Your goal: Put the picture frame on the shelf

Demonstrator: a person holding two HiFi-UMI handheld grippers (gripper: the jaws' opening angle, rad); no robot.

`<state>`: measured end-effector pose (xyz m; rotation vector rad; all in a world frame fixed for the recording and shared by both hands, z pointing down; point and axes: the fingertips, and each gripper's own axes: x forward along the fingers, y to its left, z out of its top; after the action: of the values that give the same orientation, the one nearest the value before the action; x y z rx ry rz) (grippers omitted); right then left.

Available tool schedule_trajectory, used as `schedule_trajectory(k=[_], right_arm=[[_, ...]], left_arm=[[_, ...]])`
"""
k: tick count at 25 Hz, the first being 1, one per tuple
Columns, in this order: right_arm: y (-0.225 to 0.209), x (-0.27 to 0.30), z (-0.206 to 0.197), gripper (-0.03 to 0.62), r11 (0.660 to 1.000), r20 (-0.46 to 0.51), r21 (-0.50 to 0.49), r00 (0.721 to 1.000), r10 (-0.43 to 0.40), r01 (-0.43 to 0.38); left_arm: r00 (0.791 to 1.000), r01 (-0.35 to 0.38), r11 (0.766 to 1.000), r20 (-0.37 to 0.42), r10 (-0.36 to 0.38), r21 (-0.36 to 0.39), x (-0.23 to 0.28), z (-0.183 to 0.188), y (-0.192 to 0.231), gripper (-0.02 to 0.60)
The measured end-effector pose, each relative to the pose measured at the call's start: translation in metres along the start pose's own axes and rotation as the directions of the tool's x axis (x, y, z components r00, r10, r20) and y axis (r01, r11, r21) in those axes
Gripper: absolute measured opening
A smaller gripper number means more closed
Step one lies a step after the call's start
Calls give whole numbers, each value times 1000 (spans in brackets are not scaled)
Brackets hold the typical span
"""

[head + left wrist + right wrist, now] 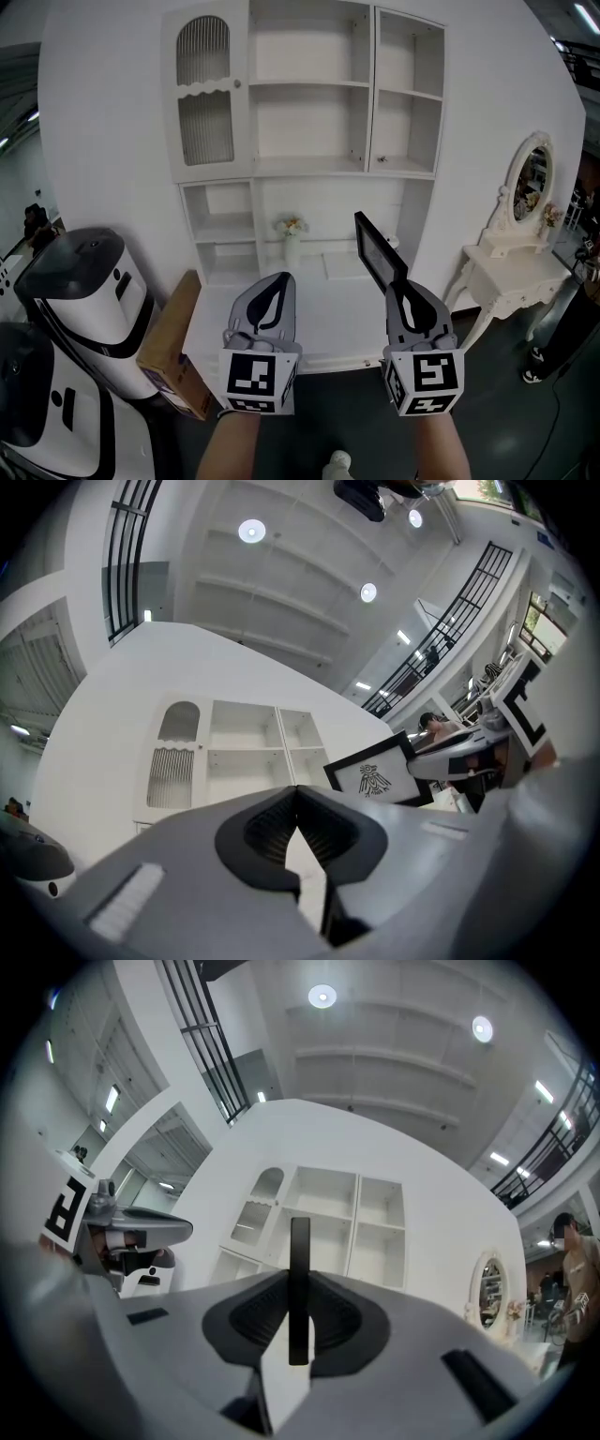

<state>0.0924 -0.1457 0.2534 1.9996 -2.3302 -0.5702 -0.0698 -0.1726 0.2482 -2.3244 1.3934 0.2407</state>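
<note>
Right gripper [397,284]: pinched the frame [377,246] by its lower edge, one jaw on each face.
Frame: black-bordered, it stood upright out of the jaws, in the air in front of the shelf [312,83]; not yet placed.
Why held so: a low grip on the edge probably kept the frame vertical and ready to stand on a board.
Left gripper [275,283]: jaws pressed together on nothing, beside the right gripper; seemingly idle and free to steady the frame later.
Shelf: a white wall unit with bare open compartments and a ribbed door [204,94] at upper left.
Counter [319,309]: white, below the compartments, with a vase [292,239] of flowers at its back.
Room: white wall [103,122]; a dressing table [511,267] with an oval mirror [530,183] at right; white-and-black machines [89,281] and a cardboard box [173,347] at left; dark floor [511,422].
</note>
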Motion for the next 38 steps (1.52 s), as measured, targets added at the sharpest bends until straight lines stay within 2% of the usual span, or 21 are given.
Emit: schedule_trajectory(k=[14, 28, 38], right_arm=[[-25, 127, -27, 69, 1000, 41, 10, 999, 19, -20], [-94, 288, -51, 70, 1000, 71, 4, 997, 12, -12], [-119, 359, -64, 70, 999, 54, 8, 998, 32, -32]], left_arm=[[1000, -20, 998, 8, 20, 52, 101, -43, 43, 9], [999, -35, 997, 17, 34, 62, 254, -96, 79, 9], [998, -61, 997, 23, 60, 41, 313, -111, 100, 9]])
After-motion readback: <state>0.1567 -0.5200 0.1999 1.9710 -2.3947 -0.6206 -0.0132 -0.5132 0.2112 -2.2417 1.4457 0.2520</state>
